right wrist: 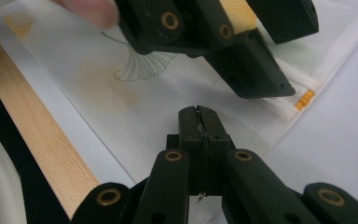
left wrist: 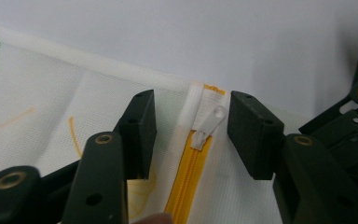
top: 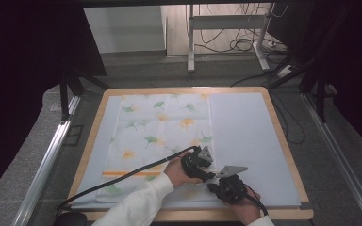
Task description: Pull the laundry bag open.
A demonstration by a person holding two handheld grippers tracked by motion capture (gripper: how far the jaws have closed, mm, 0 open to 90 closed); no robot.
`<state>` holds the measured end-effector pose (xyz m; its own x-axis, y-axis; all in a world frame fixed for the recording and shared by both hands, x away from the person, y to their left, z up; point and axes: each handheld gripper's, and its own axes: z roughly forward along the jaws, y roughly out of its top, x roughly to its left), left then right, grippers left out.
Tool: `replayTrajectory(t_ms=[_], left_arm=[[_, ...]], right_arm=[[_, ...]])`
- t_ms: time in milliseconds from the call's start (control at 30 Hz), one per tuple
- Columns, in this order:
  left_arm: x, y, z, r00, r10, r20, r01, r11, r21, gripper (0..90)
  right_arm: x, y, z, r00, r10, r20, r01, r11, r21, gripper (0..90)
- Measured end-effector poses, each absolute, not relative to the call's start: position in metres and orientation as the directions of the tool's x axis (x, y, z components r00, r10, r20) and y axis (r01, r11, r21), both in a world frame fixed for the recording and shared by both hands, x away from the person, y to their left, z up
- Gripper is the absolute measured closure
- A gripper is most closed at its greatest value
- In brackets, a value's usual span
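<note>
A white cloth cover (top: 160, 132) printed with green and orange ginkgo leaves lies flat on the table. An orange zipper (left wrist: 186, 182) runs along its near edge. In the left gripper view, my left gripper (left wrist: 193, 108) stands open over the zipper's end. The white zipper pull (left wrist: 212, 123) lies between its pads without touching either. My right gripper (right wrist: 199, 114) is shut, with a thin sliver of the cover's edge pinched between its pads. It sits just short of the left gripper (right wrist: 242, 60). From above, both grippers (top: 209, 170) (top: 213, 181) meet at the cover's near right corner.
A pale mat (top: 245, 136) covers the wooden table top (top: 283, 141), and the cover takes up its left half. The table's near wooden edge (right wrist: 42, 149) runs close to my right gripper. A black cable (top: 122, 179) trails from the left gripper across the cover.
</note>
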<state>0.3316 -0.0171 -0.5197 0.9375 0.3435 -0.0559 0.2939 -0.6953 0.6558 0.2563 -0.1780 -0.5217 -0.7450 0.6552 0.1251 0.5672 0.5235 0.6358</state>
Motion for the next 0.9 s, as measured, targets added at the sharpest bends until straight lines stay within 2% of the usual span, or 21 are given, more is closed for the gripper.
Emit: replayTrajectory(t_ms=[267, 567, 900], left_arm=[[0.3299, -0.0230, -0.5190, 0.942, 0.334, -0.042, 0.280, -0.707, 0.649, 62.8], [0.3316, -0.0206, -0.5187, 0.928, 0.369, -0.057, 0.315, -0.691, 0.651, 81.3], [0.3310, -0.0228, -0.5203, 0.916, 0.393, -0.079, 0.346, -0.678, 0.648, 80.3]], right_arm=[[0.2563, -0.1778, -0.5216, -0.746, 0.655, 0.121, 0.565, 0.527, 0.635, 88.6], [0.2565, -0.1778, -0.5217, -0.747, 0.654, 0.120, 0.564, 0.527, 0.635, 88.6], [0.2569, -0.1776, -0.5217, -0.747, 0.655, 0.119, 0.565, 0.529, 0.634, 88.4]])
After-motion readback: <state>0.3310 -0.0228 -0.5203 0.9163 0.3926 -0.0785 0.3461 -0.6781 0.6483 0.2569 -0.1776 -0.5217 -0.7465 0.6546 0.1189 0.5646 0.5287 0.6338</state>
